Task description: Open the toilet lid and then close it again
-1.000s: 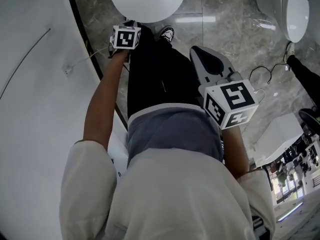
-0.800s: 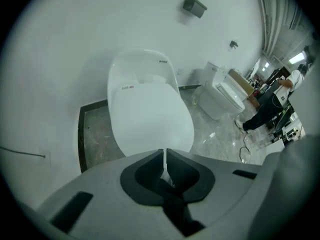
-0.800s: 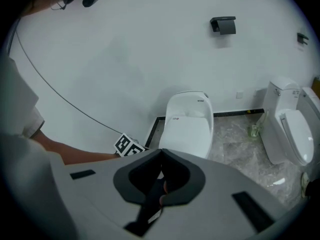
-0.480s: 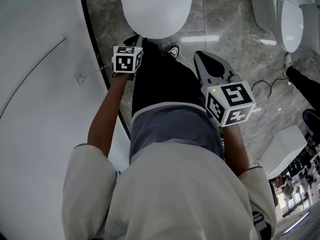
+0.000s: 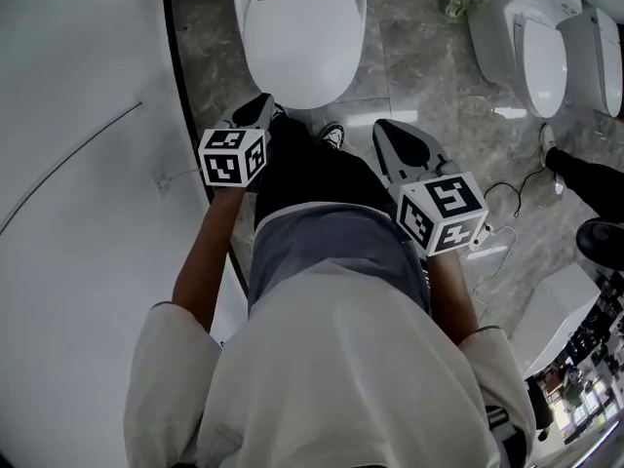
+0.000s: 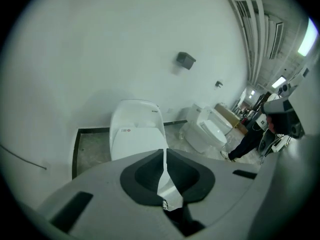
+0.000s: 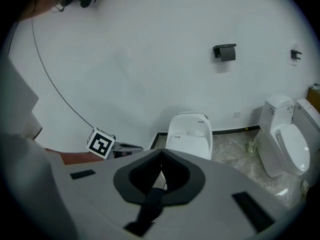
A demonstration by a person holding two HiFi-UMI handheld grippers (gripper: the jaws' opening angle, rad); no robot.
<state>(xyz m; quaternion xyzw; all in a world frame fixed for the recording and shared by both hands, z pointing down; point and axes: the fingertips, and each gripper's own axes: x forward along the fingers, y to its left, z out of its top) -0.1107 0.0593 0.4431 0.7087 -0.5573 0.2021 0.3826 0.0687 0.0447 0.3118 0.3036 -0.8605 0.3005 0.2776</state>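
The white toilet (image 5: 302,37) stands against the wall with its lid down flat. My left gripper (image 5: 255,115) hangs just short of the bowl's front rim, apart from it, jaws shut and empty. In the left gripper view the closed lid (image 6: 136,136) lies beyond the left gripper's shut tips (image 6: 165,151). My right gripper (image 5: 400,139) is held further right over the floor, also shut on nothing. The right gripper view shows the toilet (image 7: 189,134) past the right gripper's tips (image 7: 161,154), with the left gripper's marker cube (image 7: 100,144) at the left.
A white wall (image 5: 78,164) runs along the left, edged by a black strip. Two more toilets (image 5: 531,52) stand at the right. A cable (image 5: 507,203) lies on the marble floor near another person's dark shoe (image 5: 561,164). A paper holder (image 7: 225,52) hangs on the wall.
Both grippers have risen, the left one more, drawing back from the toilet's front rim. The head view has tipped so more of the closed lid shows.
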